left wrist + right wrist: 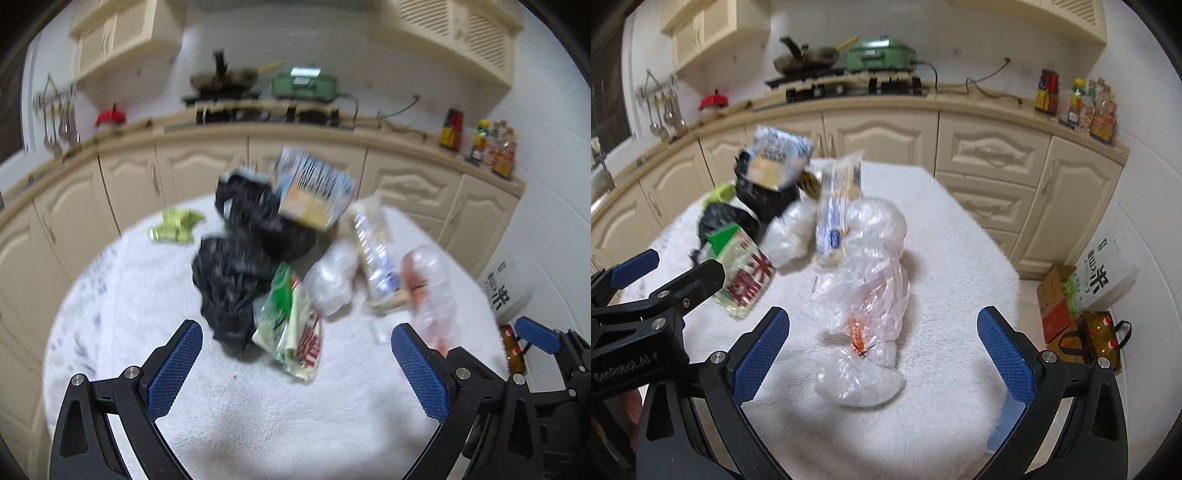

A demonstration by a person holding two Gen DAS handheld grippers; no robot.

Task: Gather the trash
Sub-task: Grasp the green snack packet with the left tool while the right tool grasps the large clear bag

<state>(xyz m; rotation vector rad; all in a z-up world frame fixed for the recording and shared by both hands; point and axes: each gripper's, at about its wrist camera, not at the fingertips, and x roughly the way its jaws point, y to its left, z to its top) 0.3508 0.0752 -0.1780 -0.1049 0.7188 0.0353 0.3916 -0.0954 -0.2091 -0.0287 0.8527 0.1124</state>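
Trash lies heaped on my white fleece-covered desk (942, 258). Nearest me: a crumpled clear plastic bag (871, 280) with an orange scrap inside, lying lengthwise. Behind it, a long clear wrapper with blue print (836, 206), propped up on end. To its left, a white crumpled bag (792, 236). Further left, a green-and-red printed packet (744, 273) lying flat, touching two crumpled black bags (231, 284). A blue-and-yellow packet (314, 188) rests tilted atop the rear black bag. A small yellow-green wrapper (175, 225) lies apart, far left.

Black bag (231, 284), green-red wrapper (291, 328), blue cross-hatched claw pads (173, 373)
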